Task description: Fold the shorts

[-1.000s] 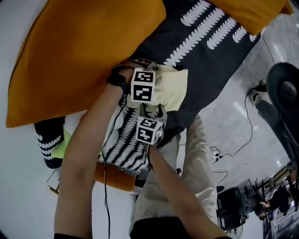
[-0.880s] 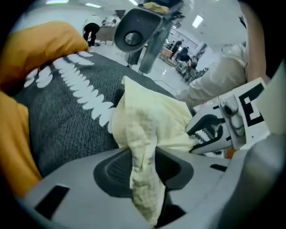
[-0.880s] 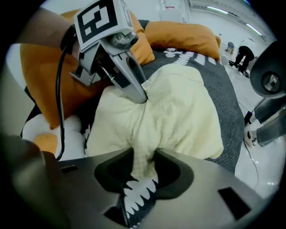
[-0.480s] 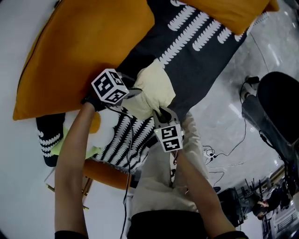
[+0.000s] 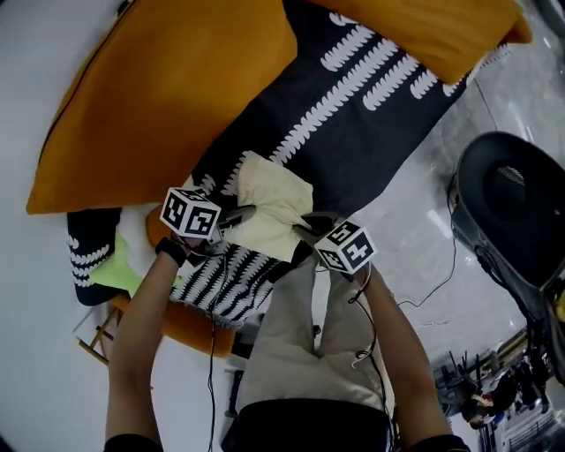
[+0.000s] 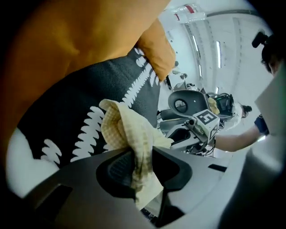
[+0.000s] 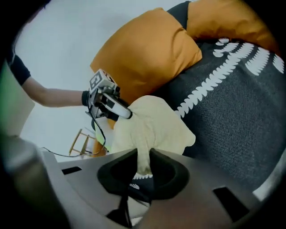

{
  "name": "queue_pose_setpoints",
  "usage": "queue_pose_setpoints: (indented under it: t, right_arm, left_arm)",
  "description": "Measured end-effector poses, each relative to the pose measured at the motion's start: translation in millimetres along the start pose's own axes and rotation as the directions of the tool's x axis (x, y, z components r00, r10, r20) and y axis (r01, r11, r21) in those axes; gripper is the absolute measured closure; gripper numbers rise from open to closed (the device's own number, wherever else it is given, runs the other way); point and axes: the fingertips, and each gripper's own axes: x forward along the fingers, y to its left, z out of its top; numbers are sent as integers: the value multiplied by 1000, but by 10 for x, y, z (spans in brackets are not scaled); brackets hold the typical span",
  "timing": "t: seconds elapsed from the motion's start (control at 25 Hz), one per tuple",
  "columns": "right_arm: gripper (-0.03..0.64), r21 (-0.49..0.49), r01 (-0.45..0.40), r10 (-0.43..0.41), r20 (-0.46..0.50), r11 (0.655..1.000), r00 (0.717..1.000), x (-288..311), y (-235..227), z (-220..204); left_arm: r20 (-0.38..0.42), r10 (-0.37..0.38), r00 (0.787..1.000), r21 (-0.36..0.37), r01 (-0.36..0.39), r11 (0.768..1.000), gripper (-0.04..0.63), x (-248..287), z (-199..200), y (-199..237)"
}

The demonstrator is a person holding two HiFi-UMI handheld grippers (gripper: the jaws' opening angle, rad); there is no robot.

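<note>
A: Left gripper [image 6: 143, 165]?
B: Just been closing; stood narrow, clamped on the shorts [image 6: 127, 129]. Pinched pale yellow checked cloth between both pads, with a bunch above and a tail below.
A: Right gripper [image 7: 144, 167]?
B: Likewise just been closing; narrow too, gripped tight on another fold of the shorts, with a thin strip caught between the pads.
A: And where hung?
B: Held up crumpled between both grippers, over the near end of the cover [image 5: 371, 115], dark with white leaf rows. Sat just beside the cushion [image 5: 168, 97], orange, at the left of the head view. Couldn't tell whether touching the cover underneath.
A: Farther off?
B: Saw a second cushion [image 5: 433, 26] on the cover's far end, well apart from the shorts.
</note>
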Motion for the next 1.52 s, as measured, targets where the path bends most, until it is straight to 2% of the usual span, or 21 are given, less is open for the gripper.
queue_pose_setpoints:
  t: [0.12, 0.32, 0.52, 0.6, 0.64, 0.68, 0.76, 0.8, 0.84, 0.92, 0.96, 1.0, 1.04, 1.12, 1.16, 1.2, 1.24, 1.32, 1.36, 1.44, 1.52]
  right_arm:
    - [529, -38, 46, -47, -18, 998, 999, -71, -339, 141]
    - [526, -15, 124, -123, 42, 992, 992, -367, -864, 505]
    - [520, -13, 254, -253, 48, 967, 966, -639, -1589, 774]
    - [502, -24, 314, -312, 69, 949, 948, -736, -1761, 917]
    - [493, -34, 344, -340, 87, 938, 936, -779, -1801, 974]
    - [492, -45, 369, -363, 107, 928, 926, -819, -1807, 1011]
    - [481, -72, 415, -401, 155, 907, 903, -901, -1737, 1033]
    - [460, -91, 444, -423, 184, 891, 887, -954, -1673, 1036]
    - [444, -118, 481, -450, 215, 869, 867, -1016, -1600, 1042]
    - [437, -200, 560, -505, 266, 804, 821, -1117, -1478, 1027]
    - [438, -243, 590, -528, 275, 770, 803, -1128, -1447, 997]
    - [439, -279, 612, -548, 277, 740, 789, -1110, -1437, 966]
    - [437, -304, 631, -567, 280, 714, 775, -1078, -1437, 952]
    - [431, -320, 683, -599, 329, 656, 730, -1050, -1407, 1032]
    - [435, -327, 716, -608, 380, 617, 697, -1061, -1354, 1116]
    - [455, -347, 744, -606, 433, 571, 667, -1053, -1278, 1191]
    - [479, -387, 756, -594, 469, 527, 654, -993, -1200, 1219]
    - [504, -503, 724, -569, 453, 473, 687, -712, -1133, 1105]
    - [487, -548, 694, -572, 412, 467, 710, -565, -1179, 1016]
    - [449, -571, 657, -603, 320, 493, 731, -433, -1382, 951]
    - [449, -547, 644, -604, 284, 535, 744, -510, -1425, 1082]
  left_arm:
    - [-14, 43, 999, 45, -43, 998, 483, 134, 390, 50]
    - [79, 90, 993, 101, -98, 990, 446, 279, 1127, 72]
    - [224, 159, 961, 137, -193, 972, 368, 353, 2022, 140]
    - [247, 195, 949, 202, -247, 948, 364, 287, 2242, 115]
    - [264, 220, 939, 260, -289, 922, 353, 234, 2300, 62]
    - [295, 248, 923, 330, -341, 880, 347, 166, 2325, -25]
    - [365, 285, 886, 481, -442, 758, 347, 16, 2250, -288]
    - [369, 289, 884, 555, -458, 694, 347, -26, 2125, -436]
    - [333, 288, 898, 626, -439, 644, 348, -19, 1934, -567]
    - [183, 288, 940, 743, -324, 586, 379, 140, 1451, -716]
    - [115, 301, 947, 785, -272, 556, 396, 253, 1243, -704]
    - [85, 332, 940, 820, -255, 512, 398, 353, 1108, -616]
    - [99, 377, 921, 847, -276, 454, 413, 424, 1066, -463]
    - [197, 452, 870, 863, -372, 341, 447, 485, 1221, -104]
    - [241, 468, 850, 855, -414, 312, 463, 502, 1362, 35]
    - [268, 474, 838, 845, -441, 302, 465, 530, 1500, 132]
    - [280, 477, 833, 839, -454, 300, 465, 570, 1606, 194]
    - [270, 484, 832, 842, -448, 300, 465, 671, 1665, 254]
    - [258, 489, 833, 850, -437, 296, 465, 710, 1647, 261]
    - [247, 484, 839, 856, -423, 297, 462, 701, 1640, 194]
    - [263, 464, 846, 832, -442, 335, 419, 546, 1671, 11]
